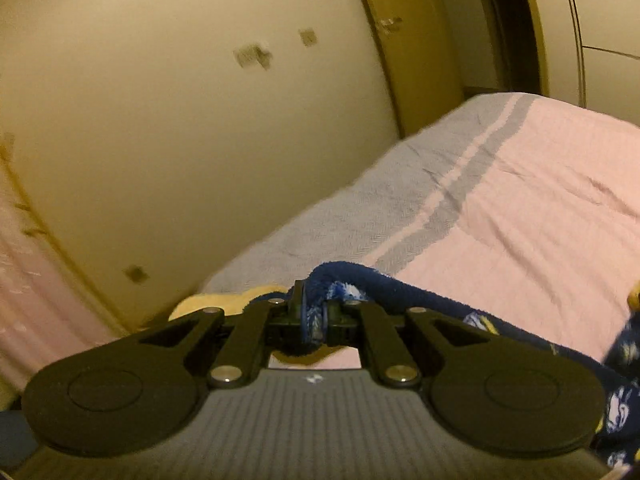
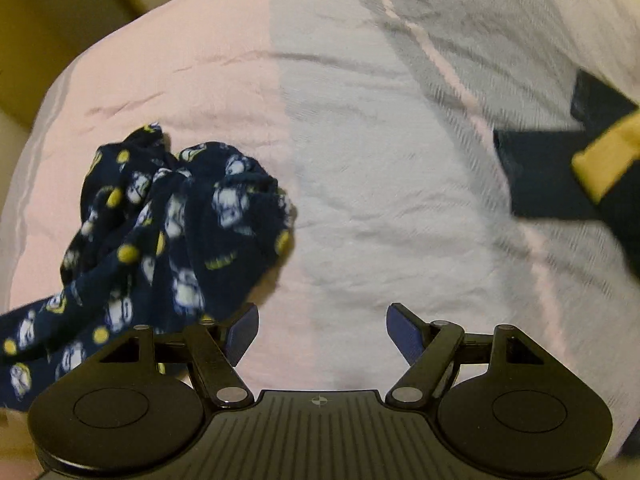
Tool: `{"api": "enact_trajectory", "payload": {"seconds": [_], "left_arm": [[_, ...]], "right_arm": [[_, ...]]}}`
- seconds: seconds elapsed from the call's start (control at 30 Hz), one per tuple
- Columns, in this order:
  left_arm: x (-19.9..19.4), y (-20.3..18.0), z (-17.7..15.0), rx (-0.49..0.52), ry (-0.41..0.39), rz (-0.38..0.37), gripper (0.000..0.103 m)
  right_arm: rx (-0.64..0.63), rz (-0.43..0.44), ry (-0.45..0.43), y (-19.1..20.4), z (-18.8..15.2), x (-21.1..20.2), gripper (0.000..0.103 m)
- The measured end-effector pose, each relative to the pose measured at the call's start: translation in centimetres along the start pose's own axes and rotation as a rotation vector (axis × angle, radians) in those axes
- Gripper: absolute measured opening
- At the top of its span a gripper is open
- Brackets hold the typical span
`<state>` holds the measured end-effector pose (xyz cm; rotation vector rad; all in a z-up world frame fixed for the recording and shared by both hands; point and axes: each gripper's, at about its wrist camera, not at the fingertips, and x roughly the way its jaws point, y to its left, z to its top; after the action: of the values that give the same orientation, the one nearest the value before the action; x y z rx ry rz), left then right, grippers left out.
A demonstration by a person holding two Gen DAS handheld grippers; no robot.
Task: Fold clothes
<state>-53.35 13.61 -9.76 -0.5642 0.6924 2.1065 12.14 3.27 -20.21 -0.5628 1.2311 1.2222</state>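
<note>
L claw (image 1: pixel 314 320) tight on navy printed garment (image 2: pixel 176 216); R claw (image 2: pixel 322 332) agape, bedspread (image 2: pixel 360 160) below.

No readable text, label, brand or number shows in either view; prints too blurred.

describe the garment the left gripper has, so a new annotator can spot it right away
Start at the bed with the pink and grey striped cover. On its pink side lies a crumpled navy fleece garment, one edge clamped in the left gripper. Its white figures and yellow dots set it apart from the plain navy piece with a yellow band.
</note>
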Motion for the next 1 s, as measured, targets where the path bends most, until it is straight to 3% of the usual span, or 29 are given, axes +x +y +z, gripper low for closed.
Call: {"api": "enact_trajectory", "payload": {"seconds": [0.1, 0.2, 0.33, 0.47, 0.67, 0.7, 0.73, 0.77, 1.0], "left_arm": [[8.4, 0.0, 0.2, 0.01, 0.205, -0.066, 0.008], [13.3, -2.1, -2.0, 0.071, 0.343, -0.146, 0.011], [15.5, -4.0, -5.7, 0.079, 0.415, -0.238, 0.014], [17.3, -4.0, -7.9, 0.041, 0.468, -0.266, 0.014], [18.3, -2.3, -8.0, 0.011, 0.472, -0.26, 0.014], [18.1, -2.3, -8.1, 0.009, 0.474, -0.259, 0.014], [18.0, -2.2, -8.2, 0.007, 0.476, -0.258, 0.014], [17.9, -2.2, -8.4, 0.004, 0.478, -0.257, 0.014], [14.0, -1.3, -9.9, -0.057, 0.477, -0.317, 0.014]], "right_arm": [[0.104, 0.028, -0.02, 1.8, -0.8, 2.0, 0.075], [0.299, 0.091, -0.06, 0.5, -1.7, 4.9, 0.075], [0.558, 0.175, -0.113, -1.3, -3.0, 8.7, 0.075], [0.817, 0.259, -0.165, -3.1, -4.2, 12.5, 0.075], [0.86, 0.326, -0.222, -2.8, -3.2, 17.2, 0.075], [0.865, 0.337, -0.231, -2.7, -3.0, 18.0, 0.067], [0.836, 0.332, -0.23, -2.5, -2.7, 18.1, 0.013], [0.794, 0.321, -0.224, -2.3, -2.3, 17.8, 0.007], [0.603, 0.229, -0.283, -7.3, -4.6, 9.8, 0.006]]}}
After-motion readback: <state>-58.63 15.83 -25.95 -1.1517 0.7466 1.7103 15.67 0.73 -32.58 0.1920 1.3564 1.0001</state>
